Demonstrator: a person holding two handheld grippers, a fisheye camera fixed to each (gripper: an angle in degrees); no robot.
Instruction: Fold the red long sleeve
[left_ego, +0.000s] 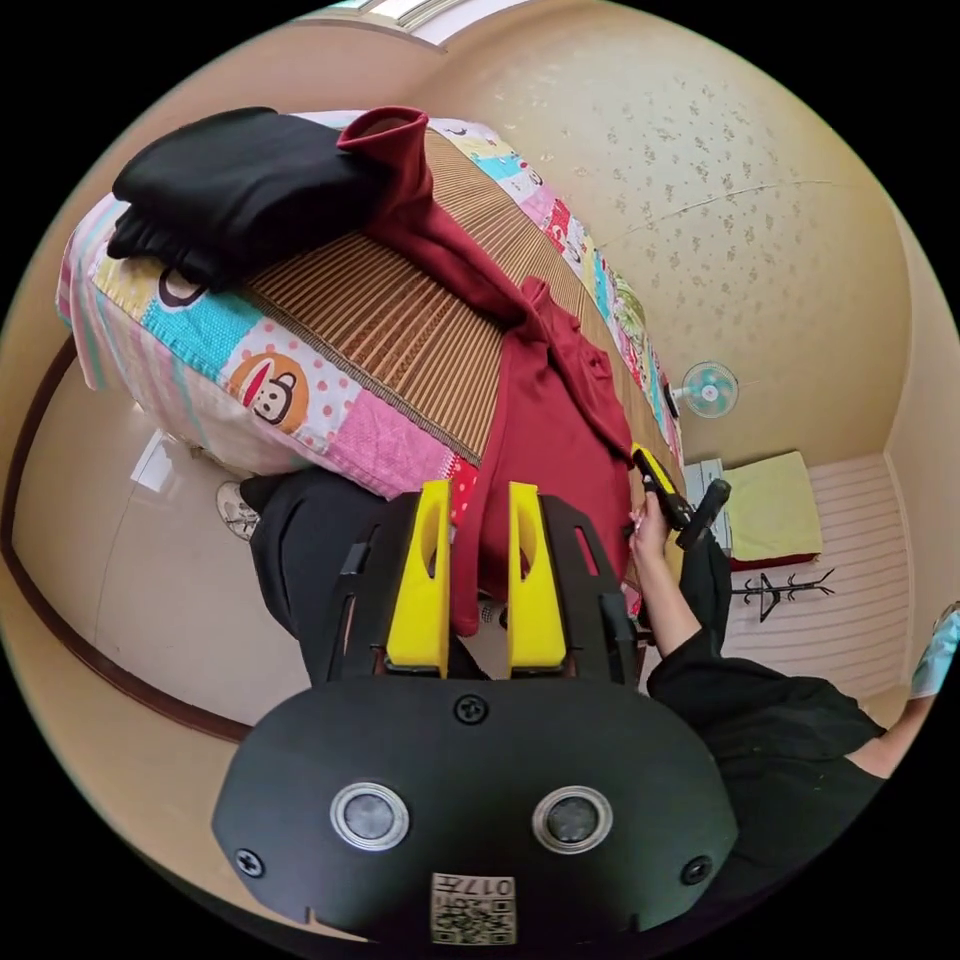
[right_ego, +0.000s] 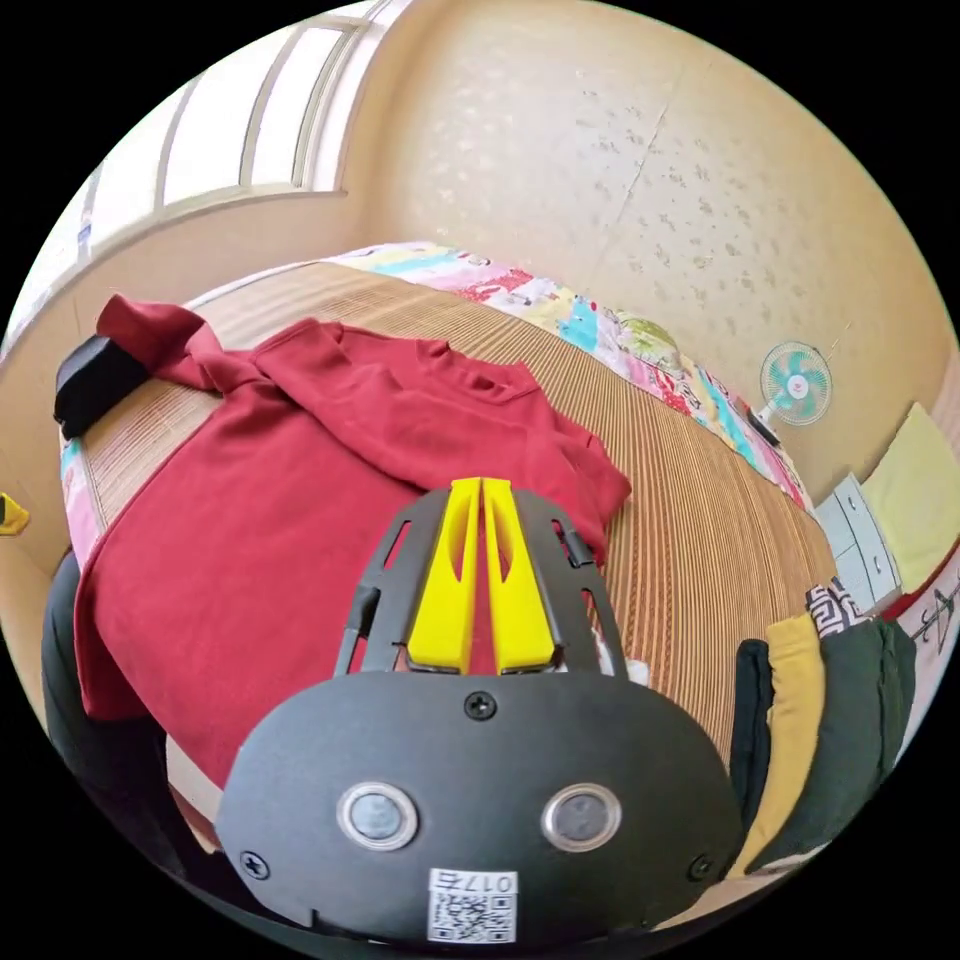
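The red long sleeve (left_ego: 550, 420) lies spread on the woven bed mat (left_ego: 400, 320), one sleeve stretched toward a black folded garment (left_ego: 240, 180) and its hem hanging over the bed's edge. My left gripper (left_ego: 478, 490) is at that hanging hem, its jaws a little apart with red cloth between them. In the right gripper view the red long sleeve (right_ego: 300, 500) lies front up, collar toward the wall. My right gripper (right_ego: 480, 483) has its jaws together on the garment's side, close to the other sleeve. The left gripper view also shows the right gripper (left_ego: 655, 475), held in a hand at the garment's far edge.
A stack of folded clothes (right_ego: 820, 720) sits on the mat (right_ego: 700, 520) to the right. The black folded garment (right_ego: 95, 385) lies at the mat's far left corner. A fan (right_ego: 795, 383) stands by the wall. The person's dark-clad legs (left_ego: 300, 560) are against the bed's side.
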